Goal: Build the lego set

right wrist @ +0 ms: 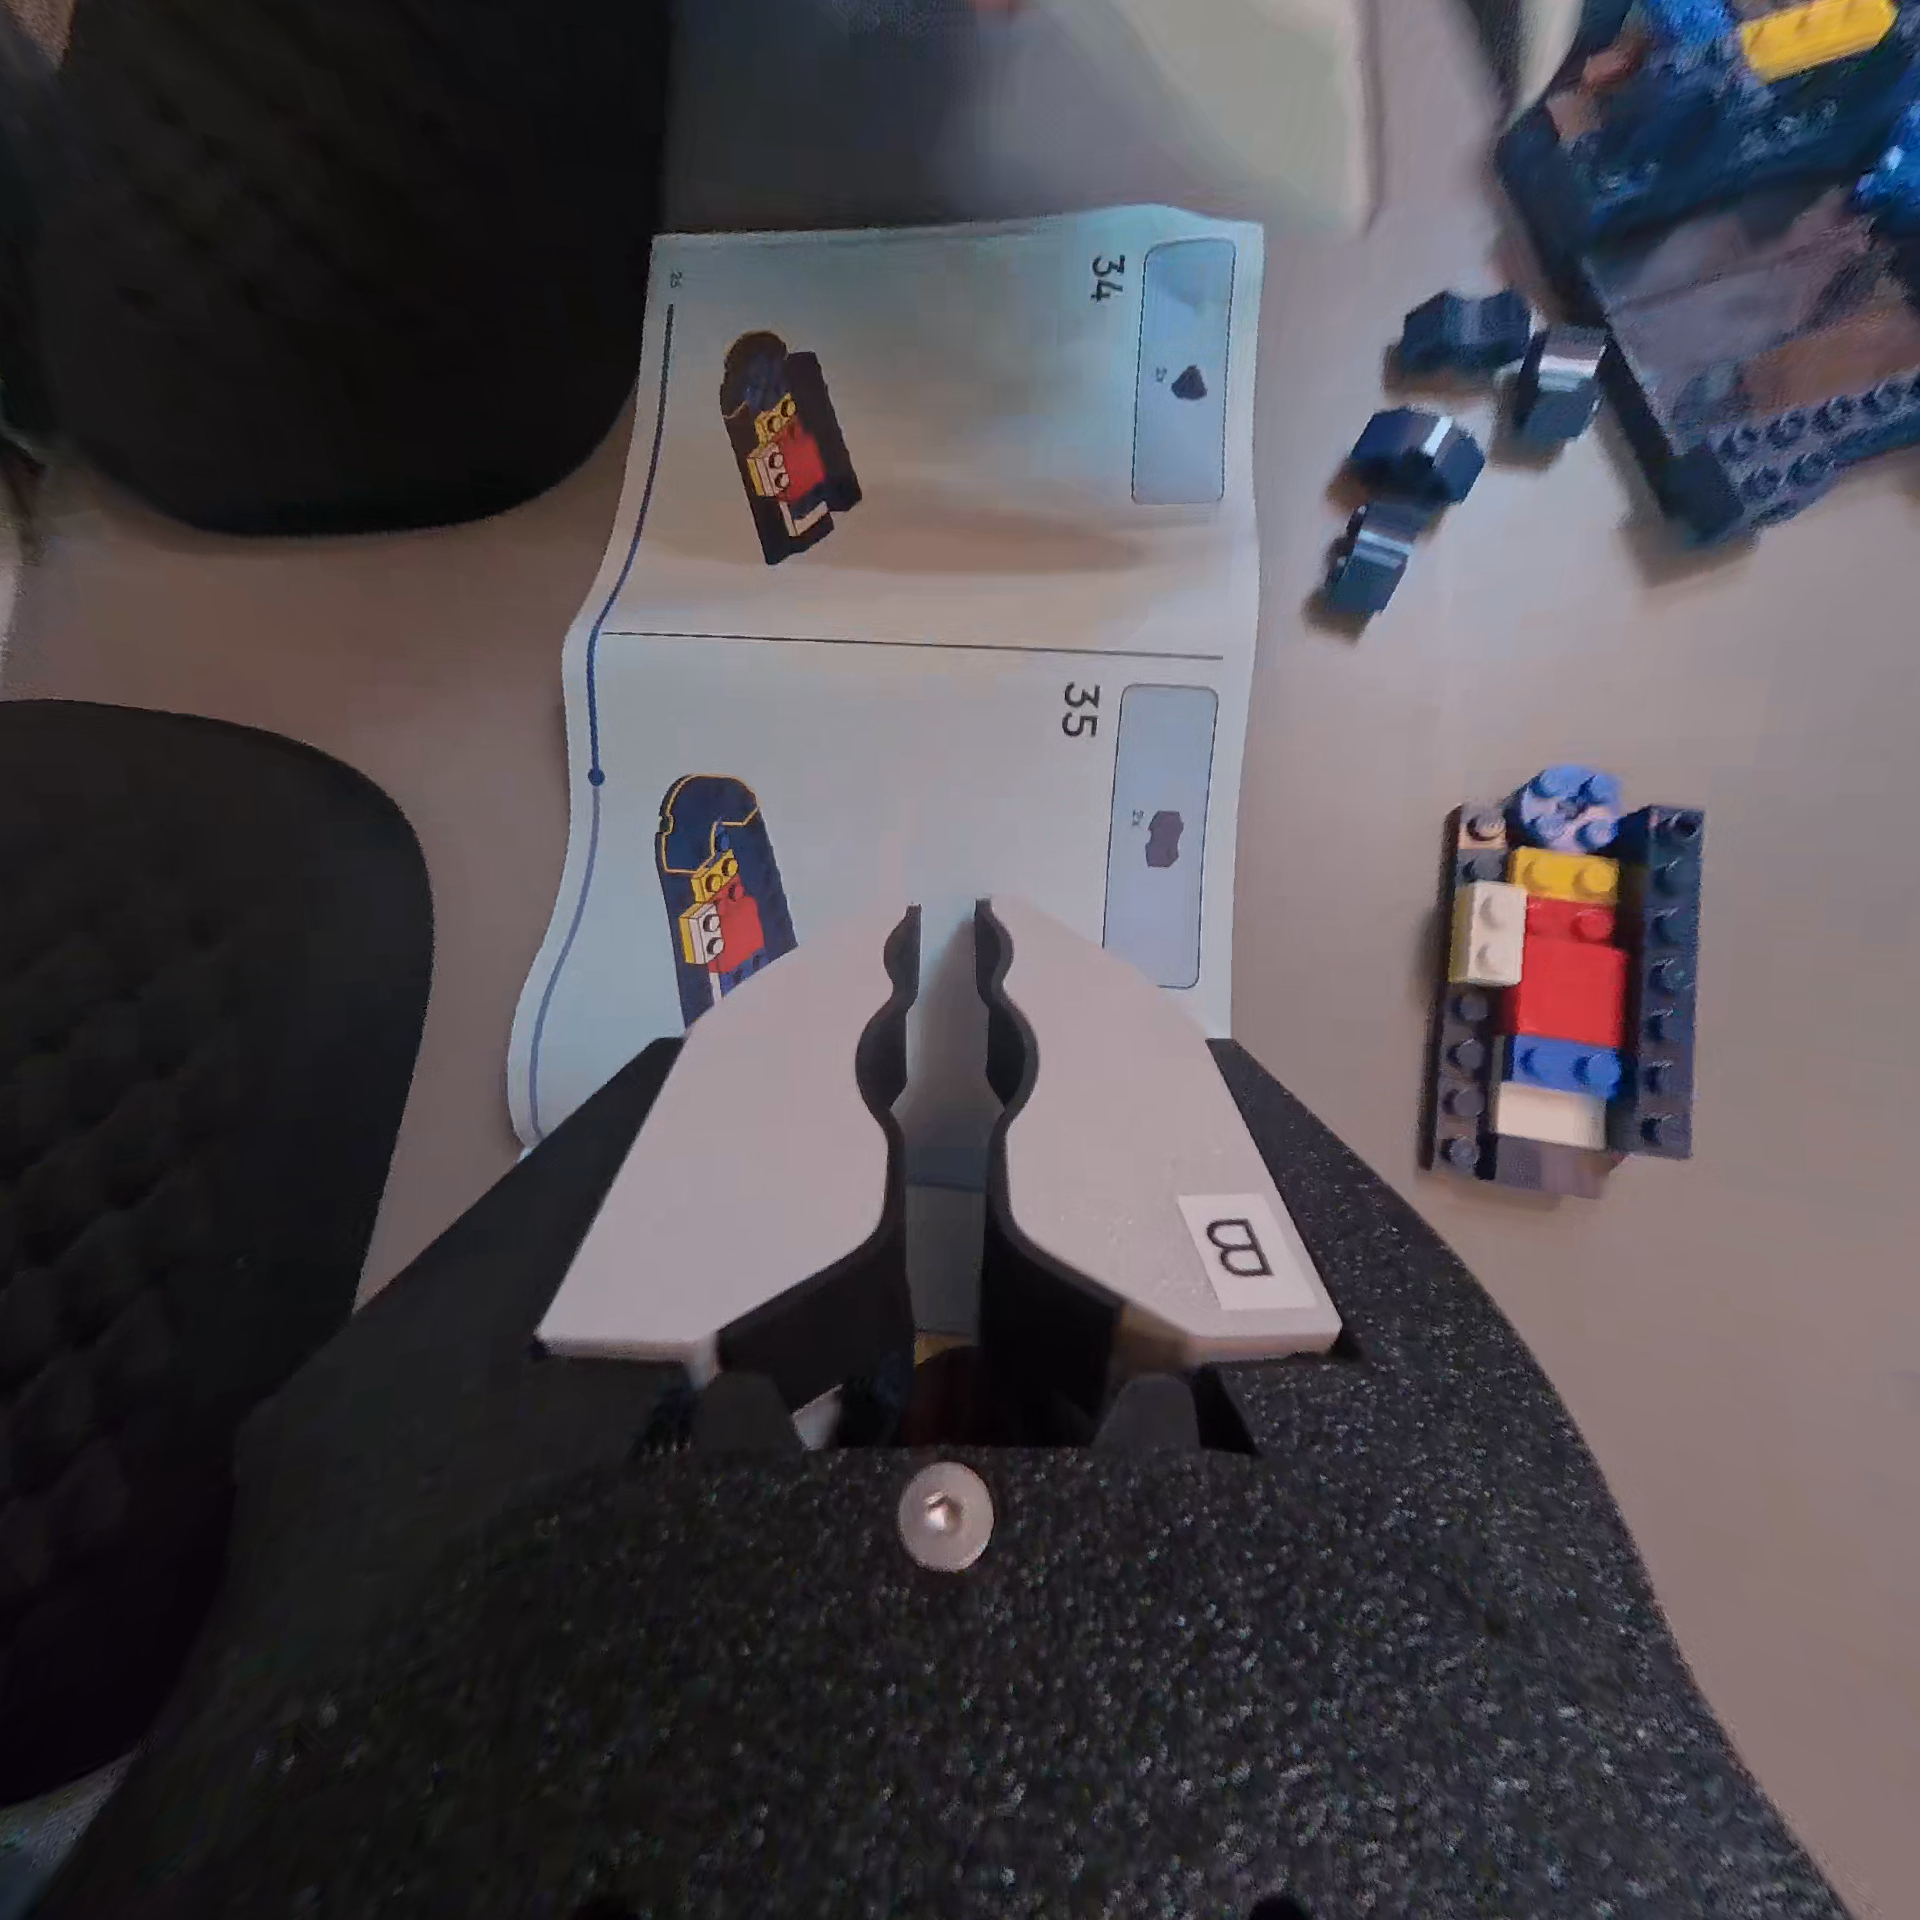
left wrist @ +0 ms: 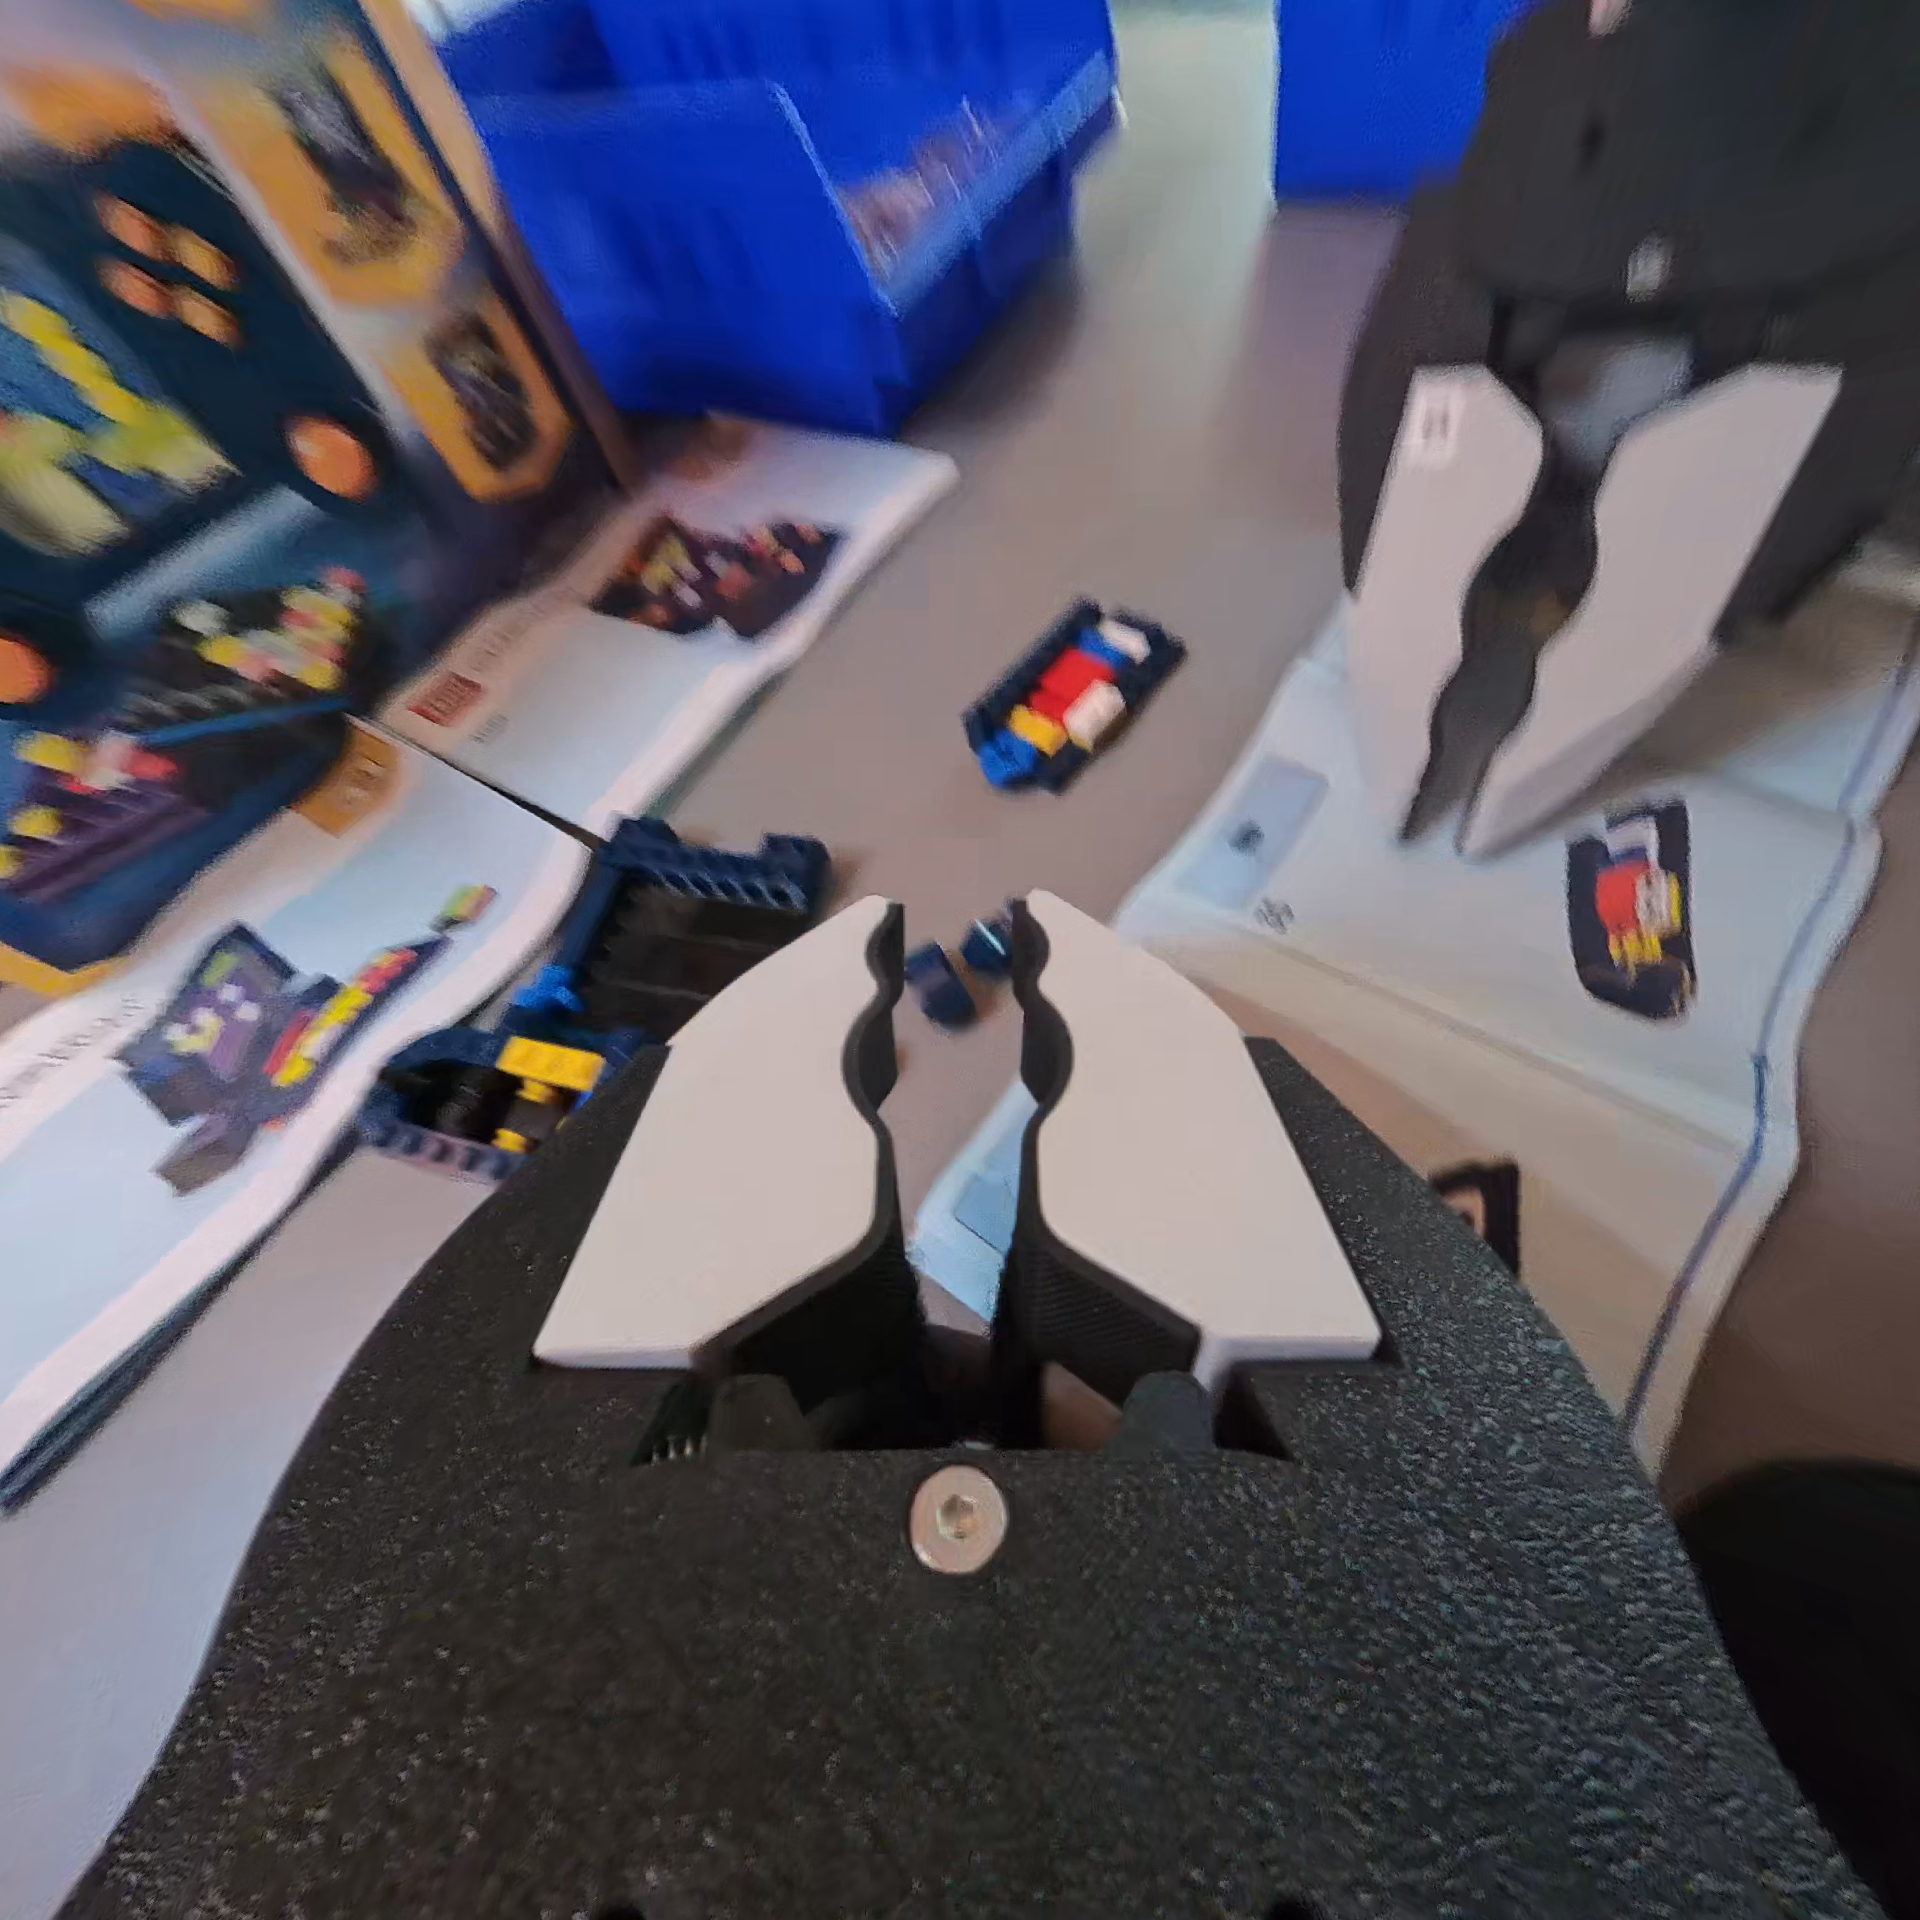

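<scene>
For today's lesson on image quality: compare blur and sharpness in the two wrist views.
Left wrist view: motion blur smears the box, blue bins and booklets; only the left gripper is fairly crisp. Right wrist view: the open booklet and small brick build are sharp; the top right corner blurs.

Bare table between instruction booklet and small brick build, loose dark-blue bricks beyond

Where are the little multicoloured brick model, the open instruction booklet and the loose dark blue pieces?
Brick model (right wrist: 1564, 987), right wrist view, on its red brick.
Instruction booklet (right wrist: 935, 499), right wrist view, on the bare upper page.
Loose dark blue pieces (right wrist: 1418, 457), right wrist view, on the middle piece.
</scene>
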`<act>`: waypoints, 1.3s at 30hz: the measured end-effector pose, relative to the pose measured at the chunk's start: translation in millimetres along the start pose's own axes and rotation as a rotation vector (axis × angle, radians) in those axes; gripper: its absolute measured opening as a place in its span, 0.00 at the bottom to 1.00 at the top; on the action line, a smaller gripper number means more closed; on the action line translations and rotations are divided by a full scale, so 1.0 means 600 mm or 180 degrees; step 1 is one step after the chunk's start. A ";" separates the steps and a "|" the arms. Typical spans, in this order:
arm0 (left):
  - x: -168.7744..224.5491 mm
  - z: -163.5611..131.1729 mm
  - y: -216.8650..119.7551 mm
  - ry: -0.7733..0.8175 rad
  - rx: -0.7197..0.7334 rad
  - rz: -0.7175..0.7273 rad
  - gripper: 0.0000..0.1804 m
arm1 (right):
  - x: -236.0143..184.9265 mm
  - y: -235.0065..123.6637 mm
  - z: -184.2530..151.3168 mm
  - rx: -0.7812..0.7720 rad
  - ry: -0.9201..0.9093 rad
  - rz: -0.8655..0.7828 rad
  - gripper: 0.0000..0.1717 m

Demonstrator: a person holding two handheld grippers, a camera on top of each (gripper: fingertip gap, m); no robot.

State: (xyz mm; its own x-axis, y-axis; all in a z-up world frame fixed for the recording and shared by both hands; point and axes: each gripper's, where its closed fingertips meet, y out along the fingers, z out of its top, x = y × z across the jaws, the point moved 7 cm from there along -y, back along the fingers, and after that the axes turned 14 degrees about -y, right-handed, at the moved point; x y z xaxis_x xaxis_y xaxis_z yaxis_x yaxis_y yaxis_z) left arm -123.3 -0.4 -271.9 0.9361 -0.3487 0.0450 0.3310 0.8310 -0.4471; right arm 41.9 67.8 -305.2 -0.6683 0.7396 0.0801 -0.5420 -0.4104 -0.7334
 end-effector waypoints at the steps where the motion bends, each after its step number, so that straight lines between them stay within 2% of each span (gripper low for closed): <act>1: -0.004 0.009 -0.005 -0.0048 0.0248 0.0048 0.11 | 0.000 -0.002 -0.004 0.0046 0.0066 0.0044 0.05; 3: -0.009 0.022 -0.017 -0.0123 0.0602 0.0094 0.11 | -0.002 -0.011 -0.016 0.0078 0.0122 0.0138 0.01; 6: -0.011 0.031 -0.026 -0.0163 0.0840 0.0118 0.11 | -0.007 -0.029 -0.035 0.0075 0.0143 0.0307 0.00; 15: -0.003 0.015 -0.010 0.0073 0.0596 0.0074 0.11 | -0.009 -0.038 -0.043 0.0020 0.0050 0.0313 0.00; 17: 0.005 0.008 -0.004 0.0237 0.0463 -0.0038 0.11 | -0.009 -0.038 -0.043 0.0029 0.0063 0.0319 0.00; 22: 0.068 -0.046 0.025 0.0685 -0.0616 -0.0924 0.11 | -0.008 -0.038 -0.043 0.0042 0.0091 0.0325 0.00; 23: 0.078 -0.059 0.028 0.0756 -0.0828 -0.1039 0.10 | -0.008 -0.038 -0.043 0.0044 0.0096 0.0325 0.00; 25: 0.092 -0.063 0.025 0.0579 -0.1013 -0.1253 0.03 | -0.008 -0.037 -0.042 0.0039 0.0095 0.0326 0.00; 27: 0.091 -0.062 0.025 0.0400 -0.1109 -0.1245 0.03 | -0.010 -0.037 -0.037 -0.0036 -0.0018 0.0343 0.02; 29: 0.090 -0.063 0.024 0.0321 -0.1103 -0.1259 0.03 | -0.004 -0.038 -0.015 -0.0065 -0.0236 0.0102 0.04; 31: 0.090 -0.062 0.024 0.0285 -0.1124 -0.1249 0.04 | 0.002 -0.036 0.019 0.0231 -0.0437 -0.0223 0.06; 34: 0.092 -0.061 0.023 0.0376 -0.1137 -0.1214 0.04 | 0.000 -0.012 0.047 0.0661 -0.0667 -0.0344 0.07; 37: 0.093 -0.058 0.020 0.0451 -0.1229 -0.1081 0.06 | -0.002 0.033 0.023 0.0280 -0.0680 -0.0212 0.09; 39: 0.092 -0.046 0.011 0.0475 -0.1189 -0.0933 0.07 | 0.001 0.035 0.027 0.0306 -0.0612 -0.0179 0.07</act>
State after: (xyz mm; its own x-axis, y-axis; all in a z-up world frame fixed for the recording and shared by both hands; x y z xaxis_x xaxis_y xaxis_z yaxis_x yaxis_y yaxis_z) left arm -72.6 -26.3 -296.8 0.7738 -0.6254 0.1005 0.4870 0.4861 -0.7256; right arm 22.0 51.2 -309.8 -0.7155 0.6512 0.2529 -0.6211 -0.4272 -0.6571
